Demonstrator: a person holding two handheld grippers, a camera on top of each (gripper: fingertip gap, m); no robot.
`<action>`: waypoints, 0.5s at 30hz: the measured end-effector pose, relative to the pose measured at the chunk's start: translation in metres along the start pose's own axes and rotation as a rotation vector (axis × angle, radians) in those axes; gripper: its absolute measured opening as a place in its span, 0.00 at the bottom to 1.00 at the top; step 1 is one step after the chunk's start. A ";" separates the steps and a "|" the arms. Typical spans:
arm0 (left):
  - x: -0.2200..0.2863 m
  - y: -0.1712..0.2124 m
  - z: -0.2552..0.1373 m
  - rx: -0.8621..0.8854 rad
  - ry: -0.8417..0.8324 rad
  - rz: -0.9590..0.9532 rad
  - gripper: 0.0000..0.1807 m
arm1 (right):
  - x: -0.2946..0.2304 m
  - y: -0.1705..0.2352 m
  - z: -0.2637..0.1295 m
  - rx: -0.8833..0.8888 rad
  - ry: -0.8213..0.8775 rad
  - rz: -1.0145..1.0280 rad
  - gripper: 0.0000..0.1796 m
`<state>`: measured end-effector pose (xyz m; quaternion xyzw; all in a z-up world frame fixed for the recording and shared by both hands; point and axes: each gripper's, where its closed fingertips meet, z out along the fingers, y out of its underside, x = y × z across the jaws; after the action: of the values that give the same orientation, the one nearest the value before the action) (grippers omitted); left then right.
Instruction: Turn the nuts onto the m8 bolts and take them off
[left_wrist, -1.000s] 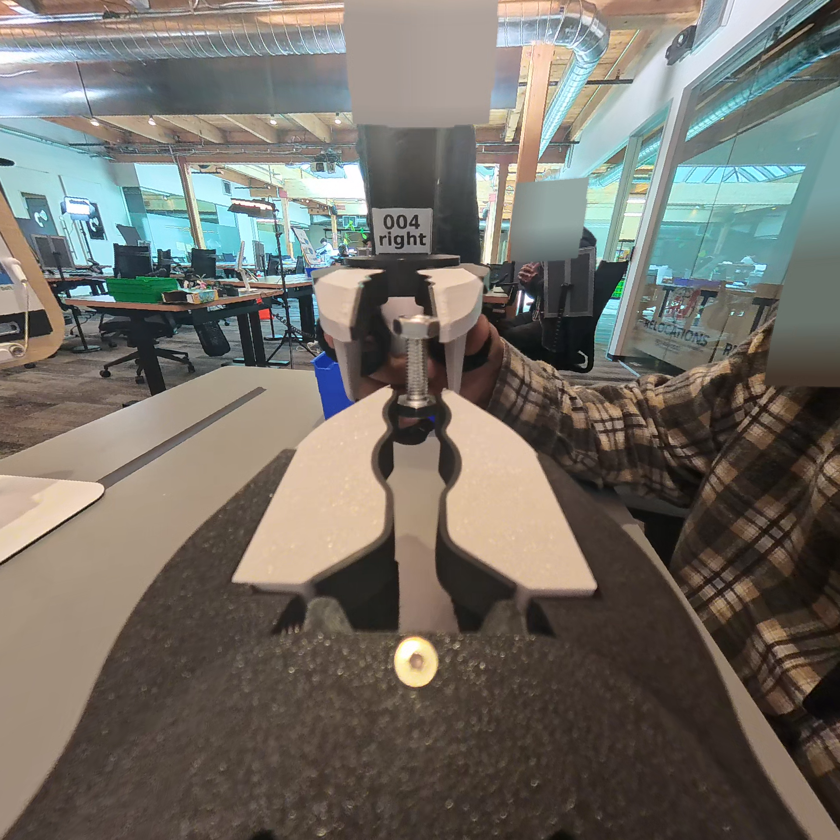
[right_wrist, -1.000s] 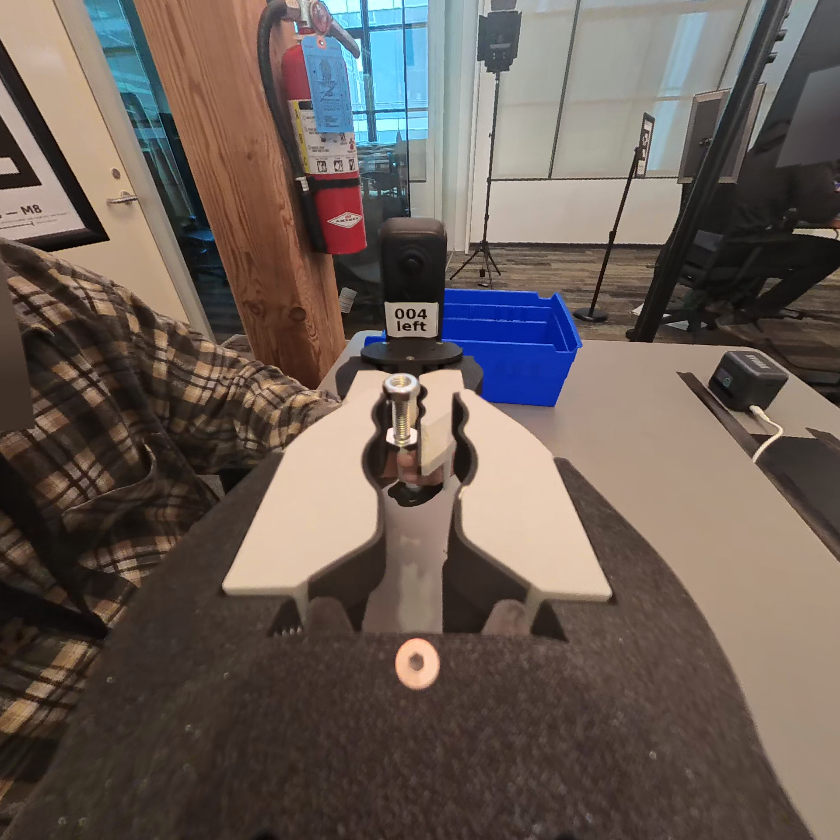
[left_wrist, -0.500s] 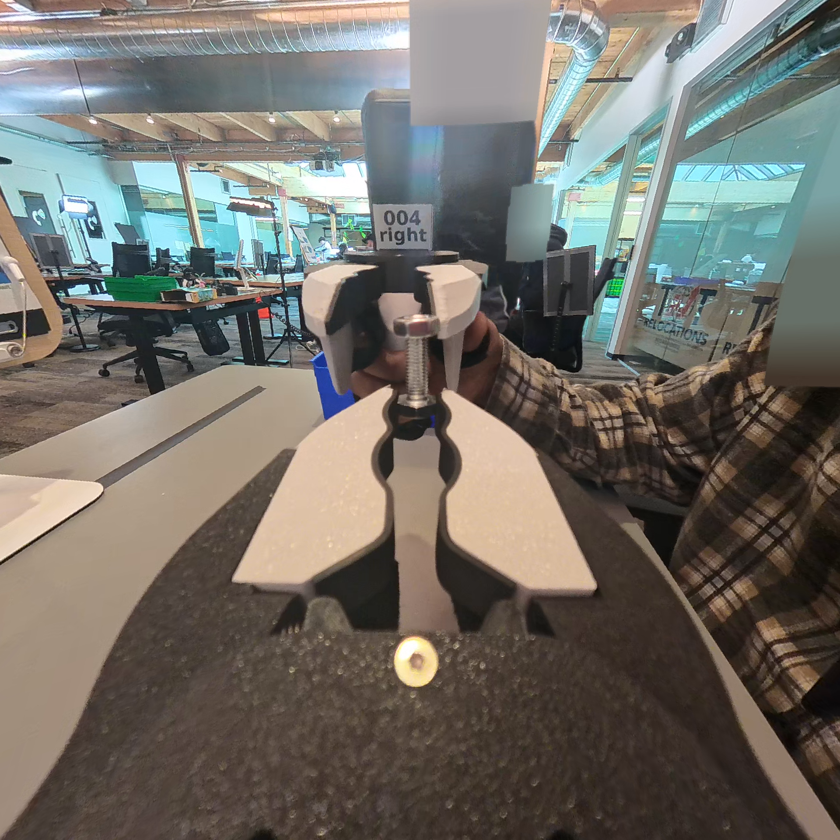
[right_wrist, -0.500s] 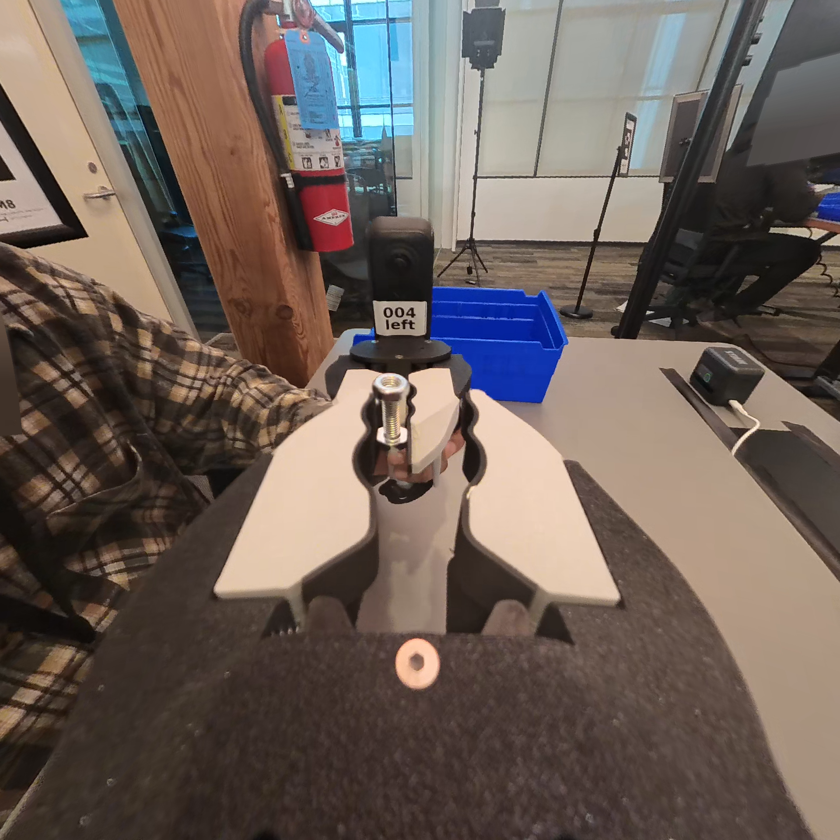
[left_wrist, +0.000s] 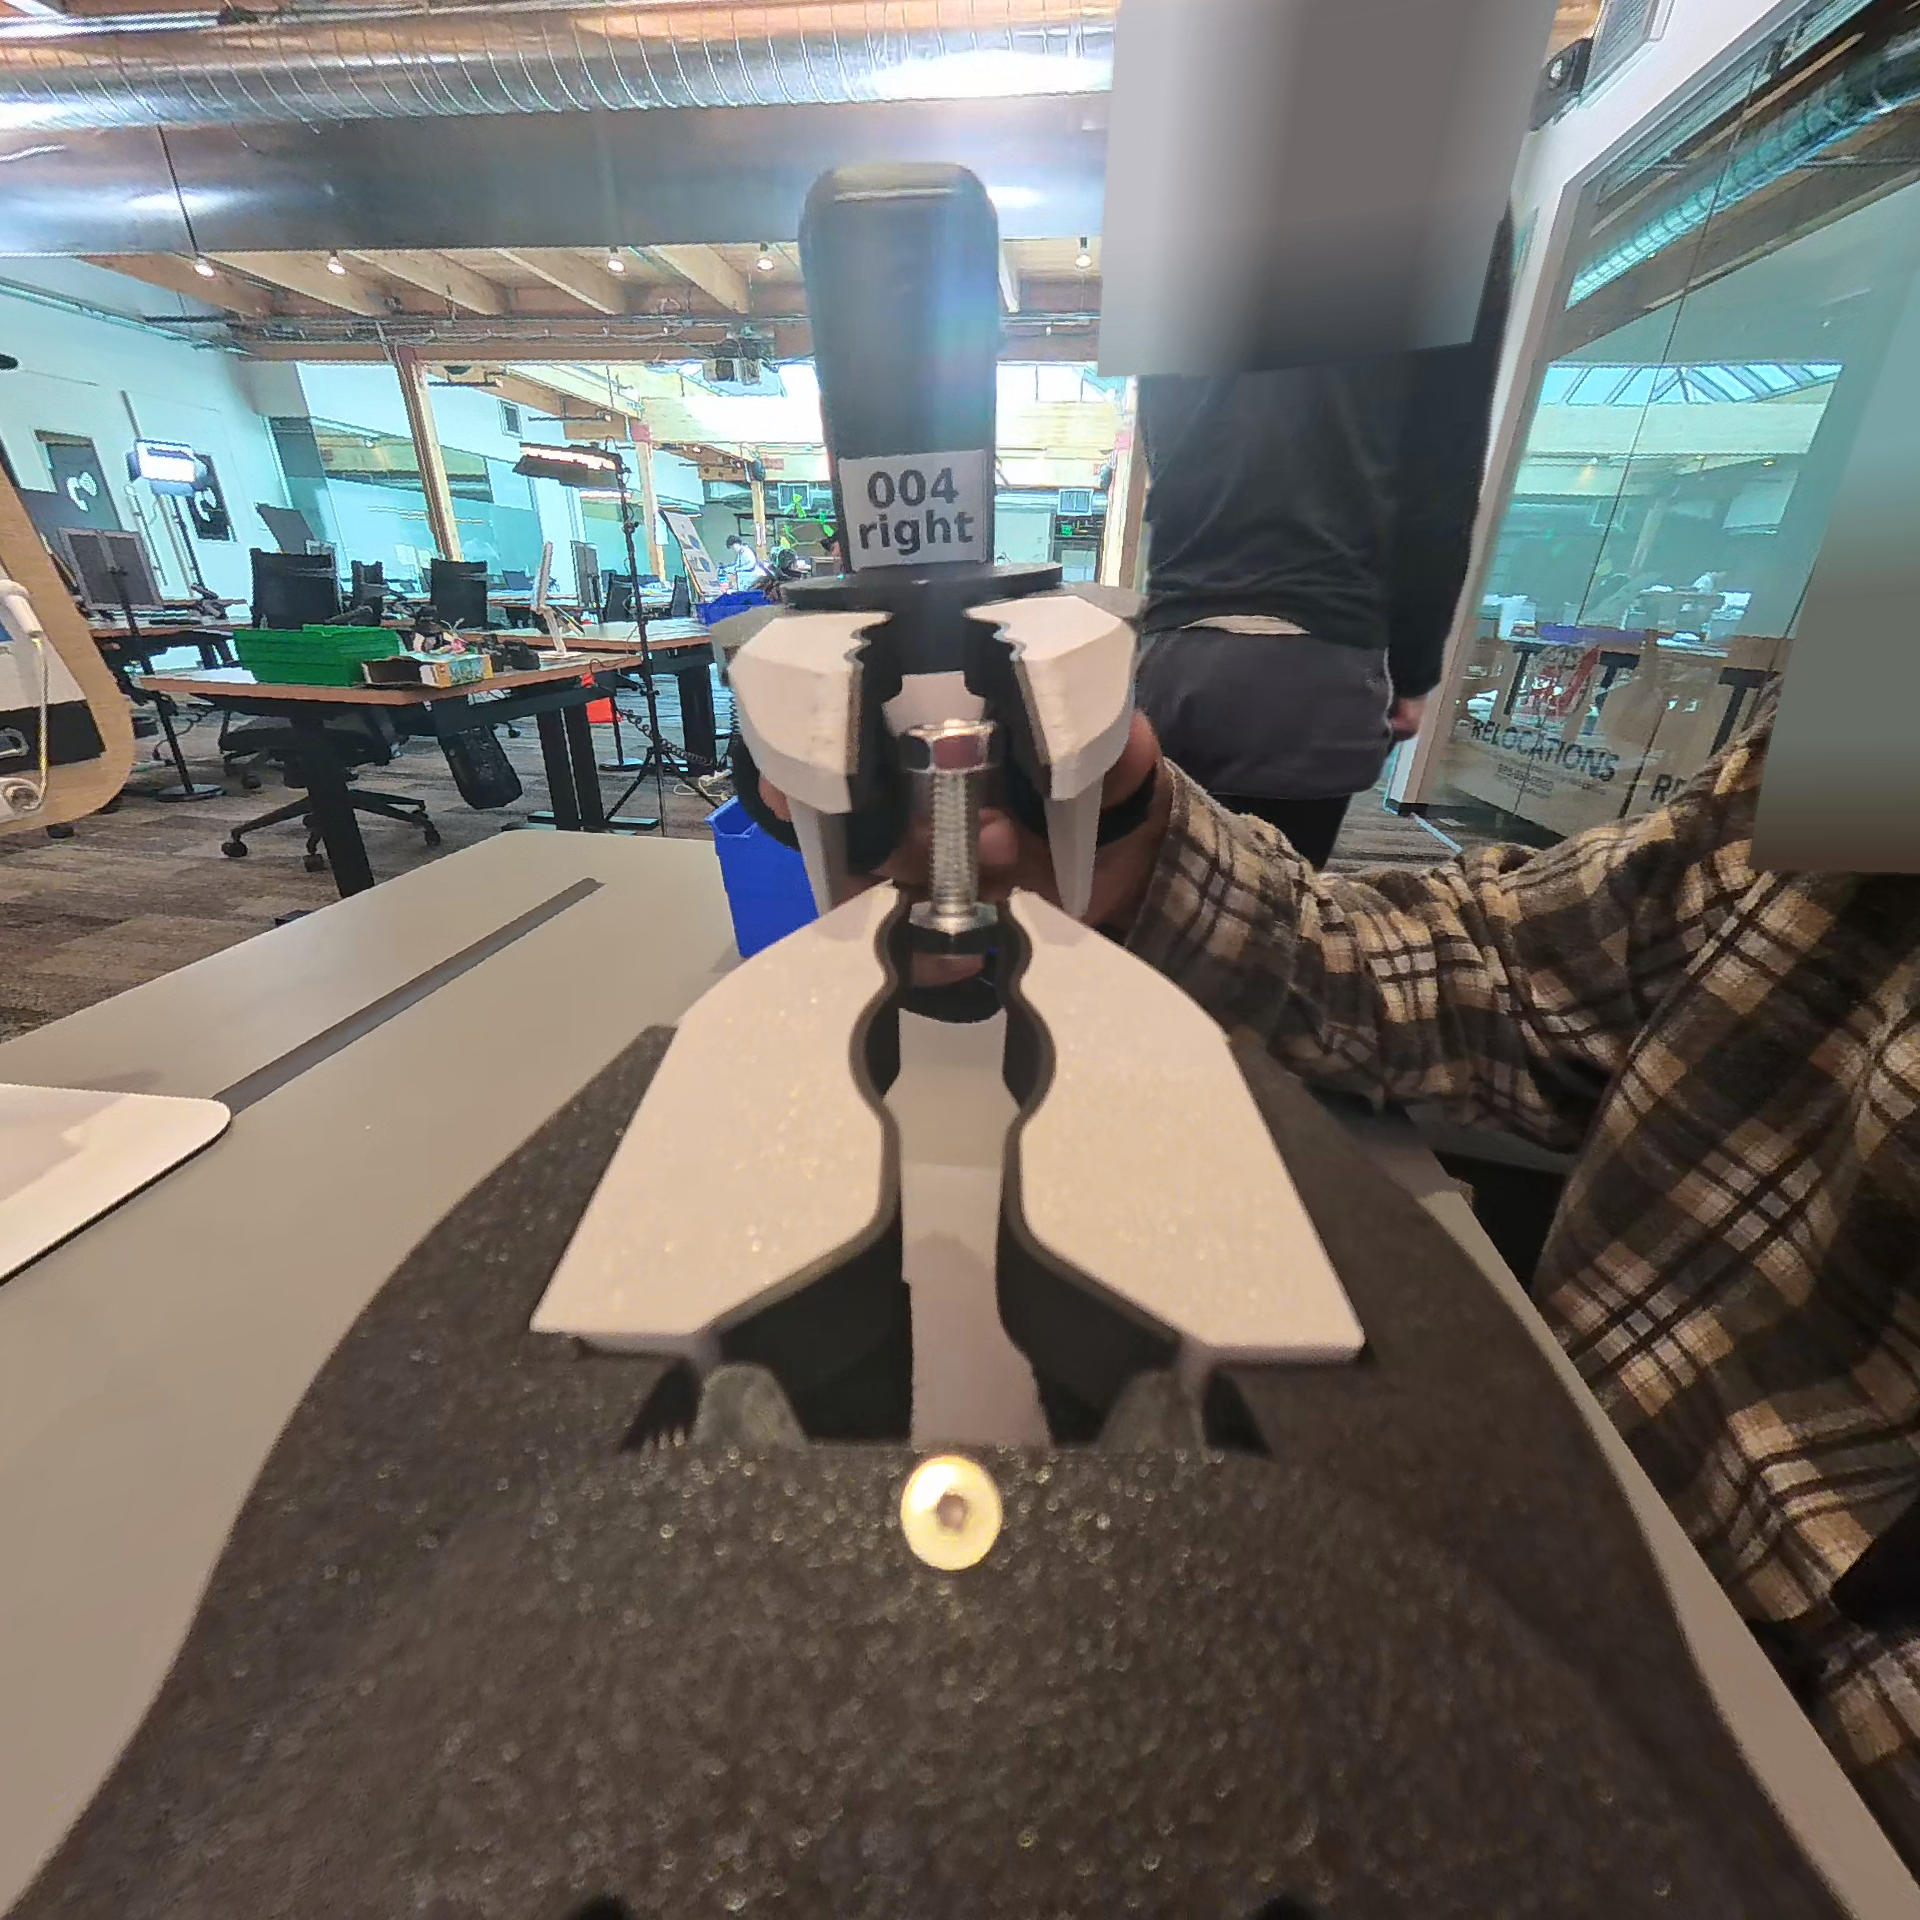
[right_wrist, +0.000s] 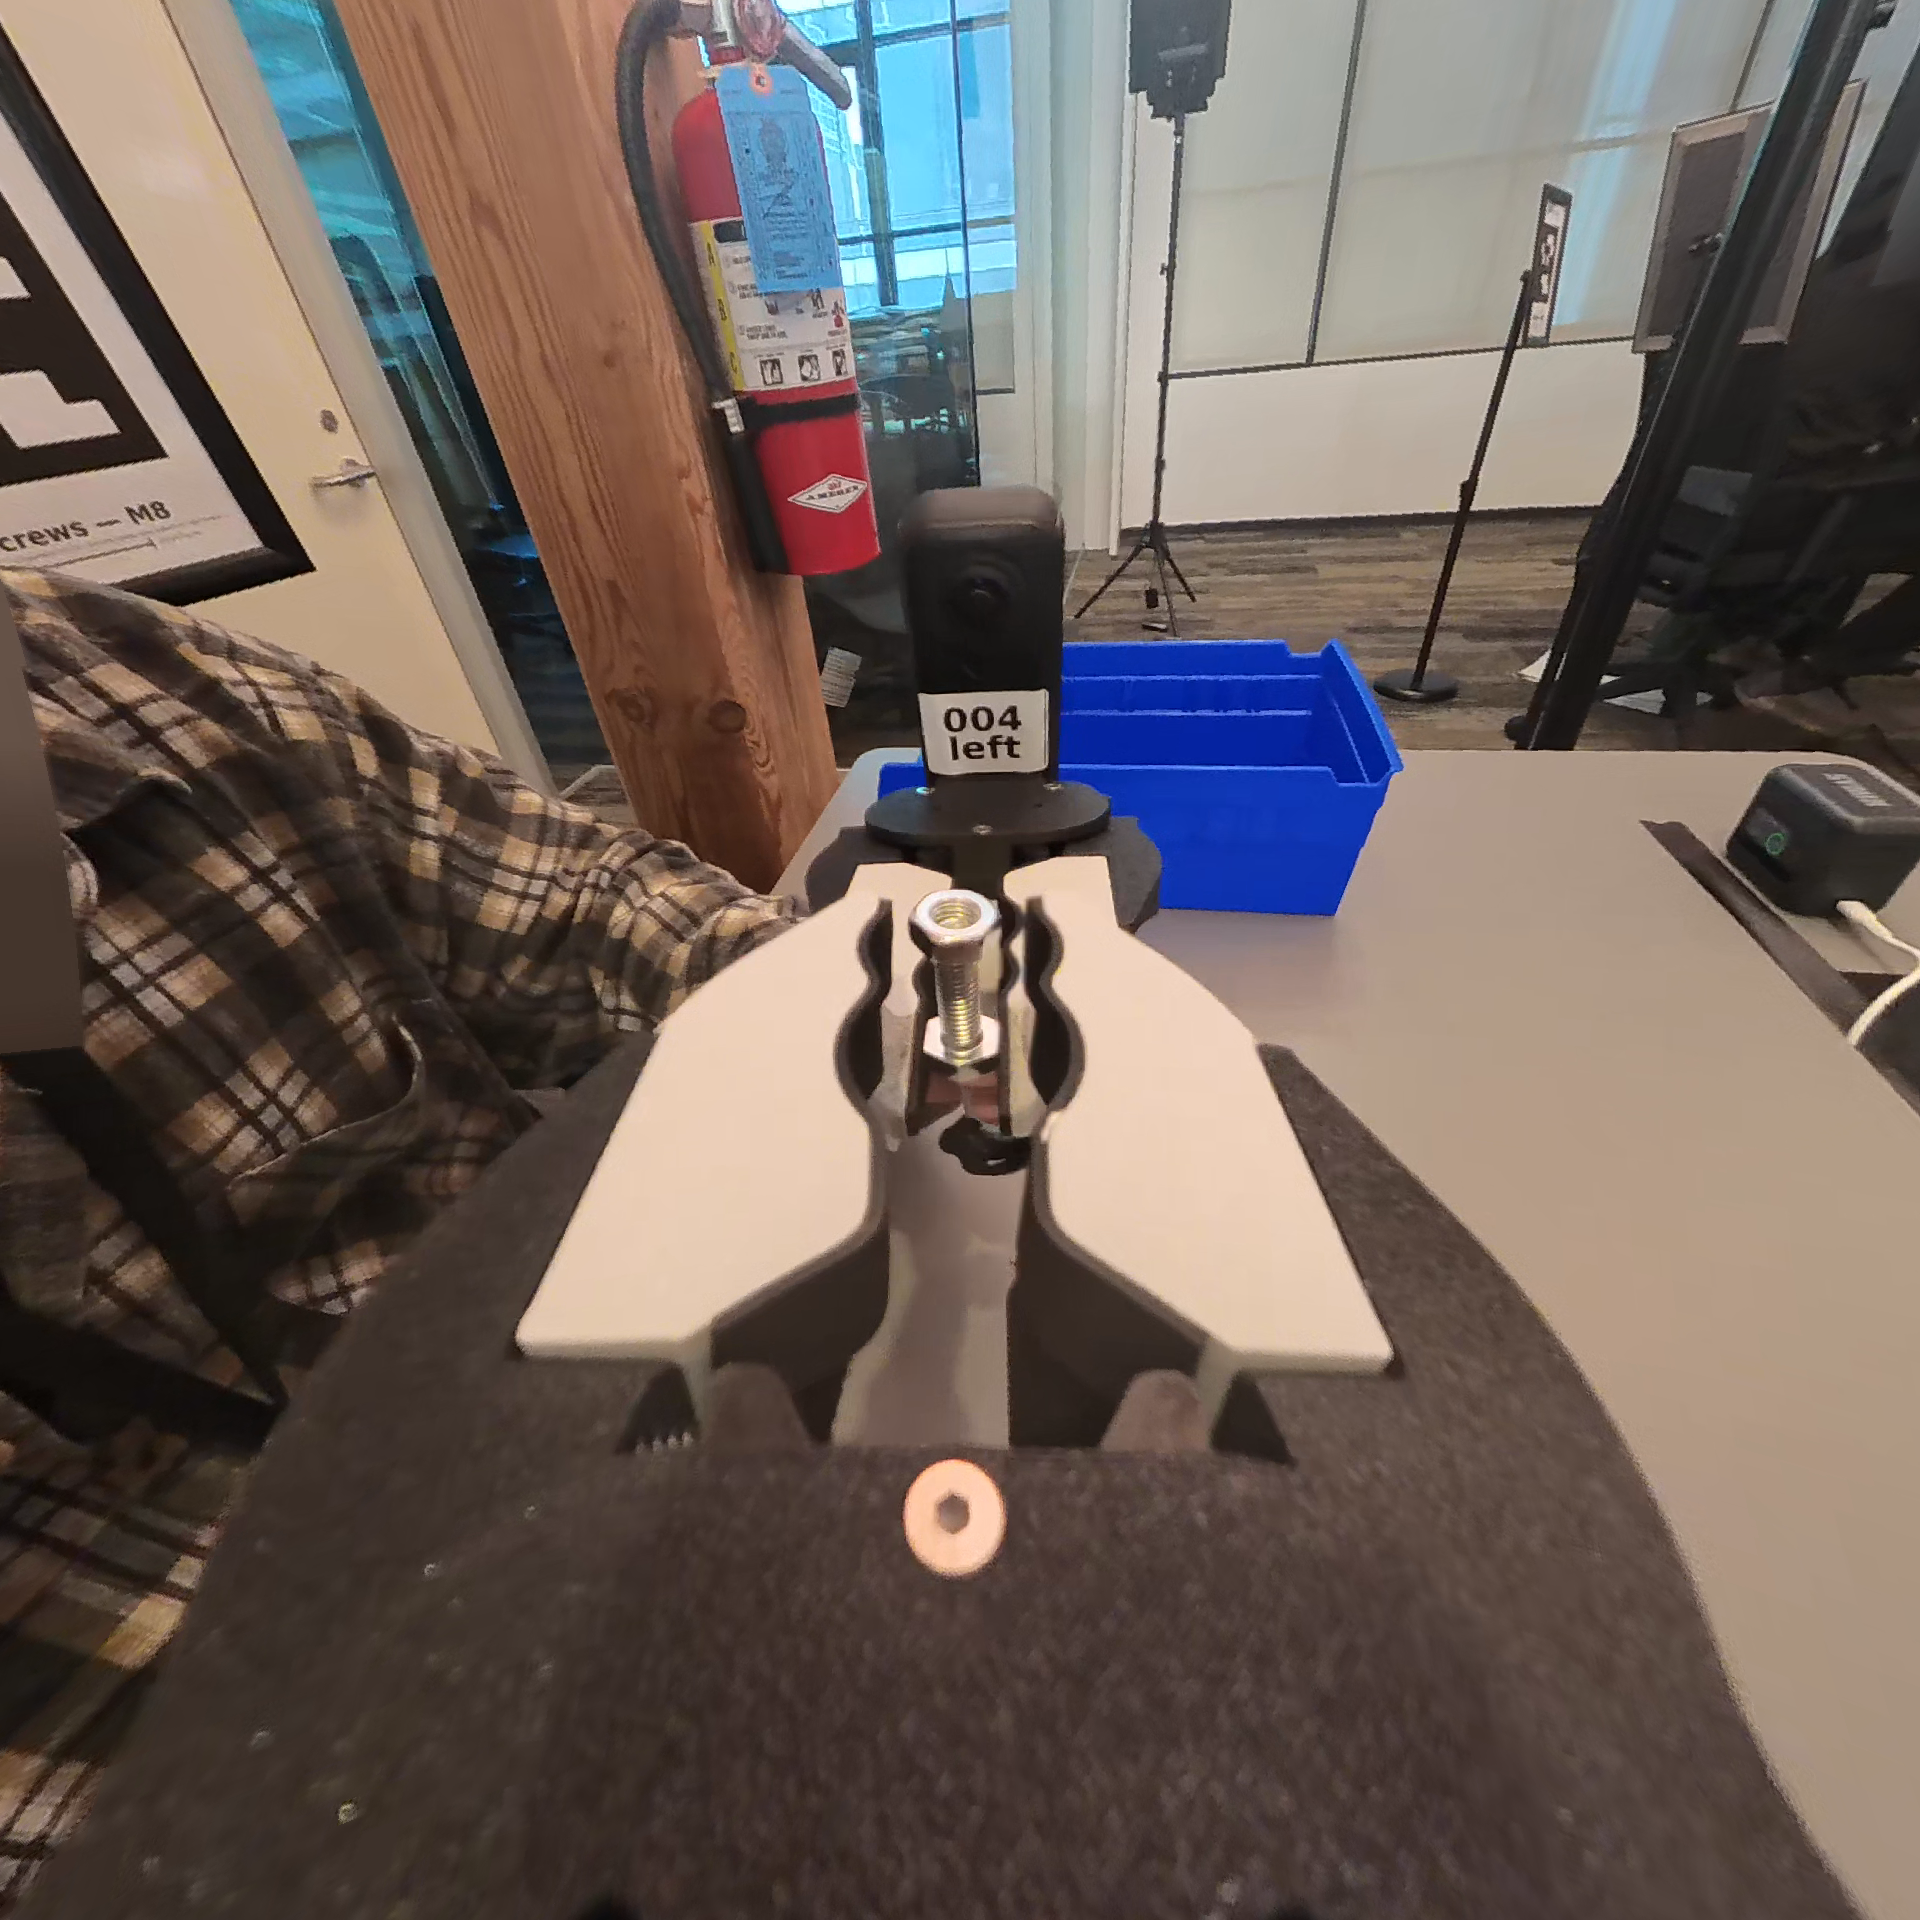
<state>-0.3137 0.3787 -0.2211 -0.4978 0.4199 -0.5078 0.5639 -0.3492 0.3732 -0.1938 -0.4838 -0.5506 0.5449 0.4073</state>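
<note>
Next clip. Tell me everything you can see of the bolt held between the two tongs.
The bolt is bright, silver-coloured metal with a hex head and a shank threaded along all that shows. It is held in the air, pointing away from the left wrist camera and tilted up. The head sits between the right tongs. At the other end a matching hex nut is threaded on and pinched in the tips of the left tongs. Nothing else touches it.

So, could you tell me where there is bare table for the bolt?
Bare table lies between the blue bin and the black charger, and on either side of the dark groove. It is crowded near the plaid sleeve, where the left gripper and right gripper meet on the bolt and nut.
</note>
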 end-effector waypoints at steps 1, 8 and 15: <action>0.000 0.000 0.000 0.000 0.000 0.000 0.08 | -0.001 0.000 0.000 0.002 -0.007 0.003 0.11; 0.000 0.000 0.000 0.002 0.002 -0.001 0.08 | 0.001 -0.004 -0.002 0.030 0.007 -0.010 0.09; 0.002 0.000 0.001 -0.004 0.007 0.003 0.08 | -0.001 -0.026 -0.020 0.114 0.062 -0.070 0.09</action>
<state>-0.3129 0.3770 -0.2214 -0.4964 0.4235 -0.5079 0.5623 -0.3322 0.3782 -0.1660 -0.4569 -0.5223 0.5455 0.4699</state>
